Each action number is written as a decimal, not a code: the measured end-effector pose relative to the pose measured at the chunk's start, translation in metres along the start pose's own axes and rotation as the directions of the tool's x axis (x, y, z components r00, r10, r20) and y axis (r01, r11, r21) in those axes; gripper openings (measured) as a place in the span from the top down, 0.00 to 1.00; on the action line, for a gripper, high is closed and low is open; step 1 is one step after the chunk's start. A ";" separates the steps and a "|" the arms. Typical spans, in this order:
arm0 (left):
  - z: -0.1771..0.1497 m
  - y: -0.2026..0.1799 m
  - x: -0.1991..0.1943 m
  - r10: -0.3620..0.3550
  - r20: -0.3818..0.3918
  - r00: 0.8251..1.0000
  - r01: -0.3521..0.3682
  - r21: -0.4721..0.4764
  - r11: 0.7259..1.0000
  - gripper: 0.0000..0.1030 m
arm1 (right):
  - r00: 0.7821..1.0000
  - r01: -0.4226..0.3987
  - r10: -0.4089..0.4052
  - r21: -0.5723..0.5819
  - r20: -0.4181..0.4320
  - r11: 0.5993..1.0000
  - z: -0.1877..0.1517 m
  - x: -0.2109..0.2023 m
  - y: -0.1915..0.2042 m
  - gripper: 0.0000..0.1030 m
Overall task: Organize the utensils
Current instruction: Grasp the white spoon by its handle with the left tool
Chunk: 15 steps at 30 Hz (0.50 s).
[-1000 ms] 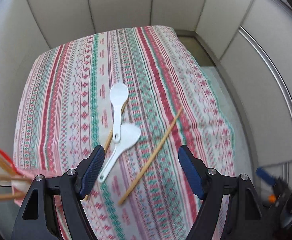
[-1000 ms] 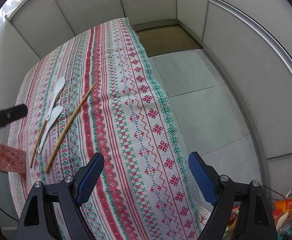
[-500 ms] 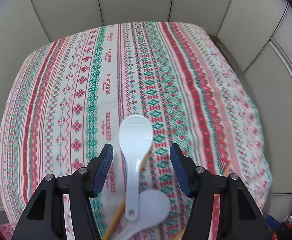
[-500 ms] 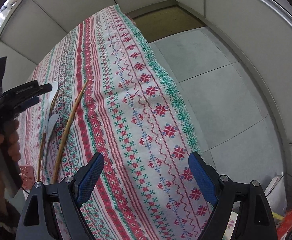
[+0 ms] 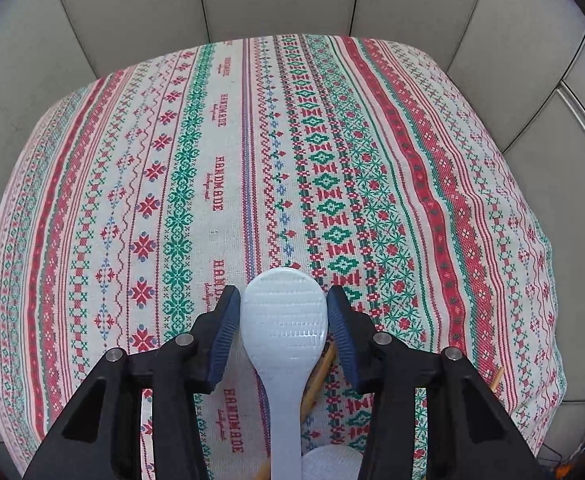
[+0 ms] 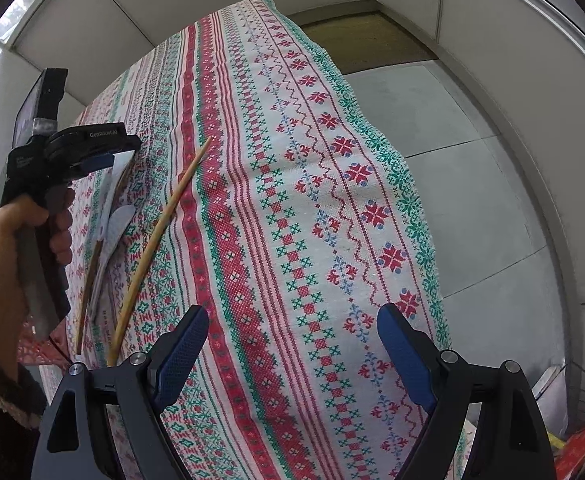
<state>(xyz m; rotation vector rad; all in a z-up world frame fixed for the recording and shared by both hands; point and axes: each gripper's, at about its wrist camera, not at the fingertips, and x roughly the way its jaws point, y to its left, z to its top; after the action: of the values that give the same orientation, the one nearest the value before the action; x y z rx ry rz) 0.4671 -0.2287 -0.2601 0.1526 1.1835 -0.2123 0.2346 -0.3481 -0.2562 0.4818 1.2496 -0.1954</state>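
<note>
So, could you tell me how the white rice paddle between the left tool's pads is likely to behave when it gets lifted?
The white rice paddle looks like thin moulded plastic, so probably light and stiff. Its rounded, glossy edges could slip between the left tool pads, which flank the wide head rather than the handle. Its handle overlaps a chopstick and a second paddle, so lifting may nudge them.

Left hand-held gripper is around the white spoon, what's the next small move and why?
Probably close the left hand-held gripper: the white spoon sits between its pads with slight gaps either side, so it isn't gripped yet, and it overlaps a chopstick.
</note>
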 end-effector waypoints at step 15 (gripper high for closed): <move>-0.037 -0.032 -0.079 -0.059 0.111 0.992 0.045 0.123 0.991 0.54 | 1.000 -0.014 0.014 0.024 0.022 1.000 0.000 -0.013 -0.004 0.15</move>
<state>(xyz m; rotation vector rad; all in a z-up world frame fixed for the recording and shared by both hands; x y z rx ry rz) 0.3970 -0.2447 -0.2011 0.2129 1.0614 -0.3344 0.2295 -0.3529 -0.2452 0.5078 1.2237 -0.2032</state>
